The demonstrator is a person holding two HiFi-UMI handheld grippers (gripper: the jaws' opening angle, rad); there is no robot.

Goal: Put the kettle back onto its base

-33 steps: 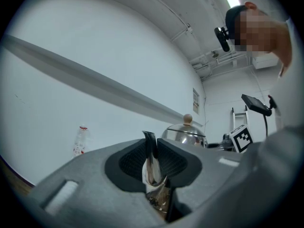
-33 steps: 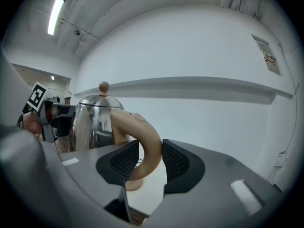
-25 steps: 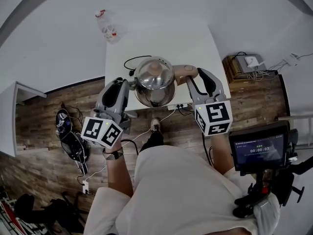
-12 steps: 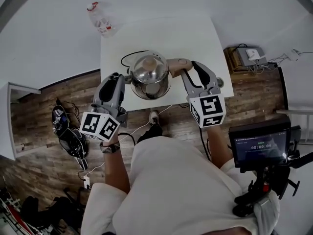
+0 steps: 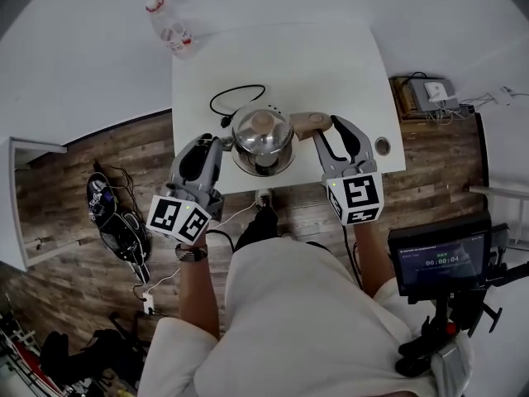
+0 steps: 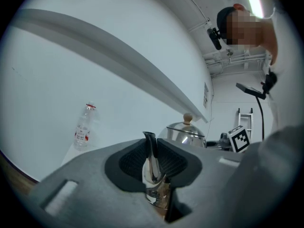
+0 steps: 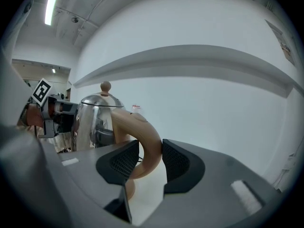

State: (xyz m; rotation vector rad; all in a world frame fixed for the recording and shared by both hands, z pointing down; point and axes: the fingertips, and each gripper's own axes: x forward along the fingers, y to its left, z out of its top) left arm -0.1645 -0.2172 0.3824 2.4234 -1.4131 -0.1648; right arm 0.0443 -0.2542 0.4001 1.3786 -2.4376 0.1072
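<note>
Screen (image 5: 438,261), at the person's right: timer digits 00:00:04; smaller line above illegible.
Bottle (image 5: 169,25), on bench (image 5: 331,64): red-and-white label, print too small to read.
Wall notice (image 6: 205,95): illegible.

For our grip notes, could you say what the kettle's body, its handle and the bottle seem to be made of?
Kettle body: polished metal, likely stainless steel; it mirrors its surroundings.
Handle: matte tan, plastic or possibly wood; no glare, and no grain can be made out.
Bottle: probably clear plastic; see-through, with a red cap.
</note>
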